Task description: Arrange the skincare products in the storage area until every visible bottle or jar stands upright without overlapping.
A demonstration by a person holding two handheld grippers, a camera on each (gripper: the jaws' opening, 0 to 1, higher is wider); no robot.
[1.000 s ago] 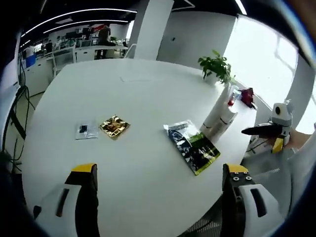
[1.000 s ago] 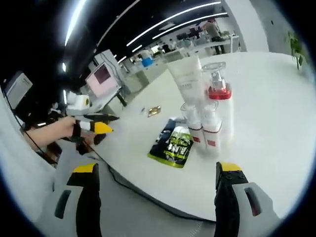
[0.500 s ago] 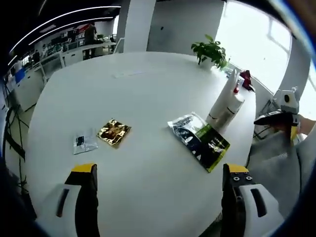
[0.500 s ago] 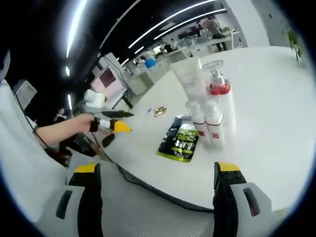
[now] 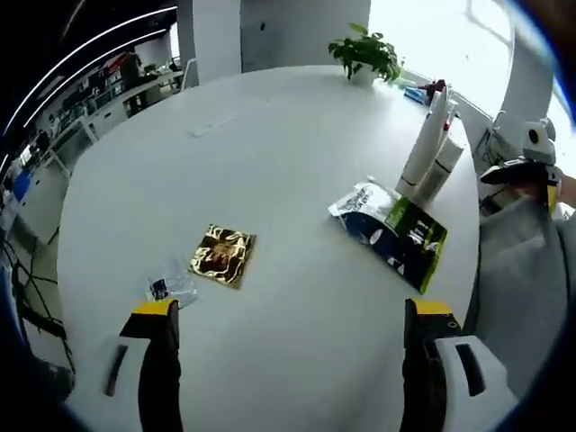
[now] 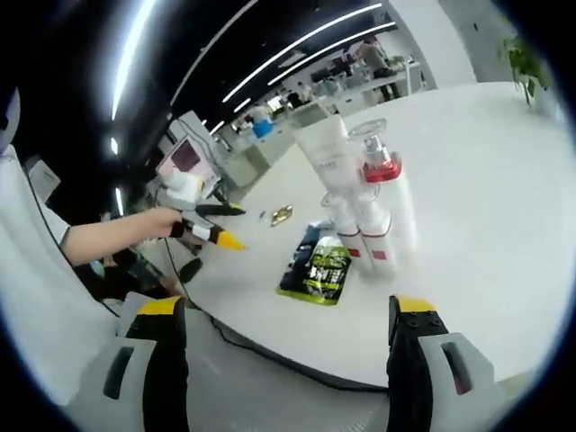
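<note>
Bottles [image 6: 369, 216] cluster upright, overlapping, labels unreadable.

White table [image 5: 297, 162]: sachets [image 5: 222, 256], bottles [image 6: 373, 216].

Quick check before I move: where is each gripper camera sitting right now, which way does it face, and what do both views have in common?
Left gripper view: above the white table, looking down past its own open fingers at the gold sachet and green pouch.
Right gripper view: off the table edge, facing the upright bottles; the person's hand holds the left gripper.
Shared: table, pouch, sachet, bottles.
</note>
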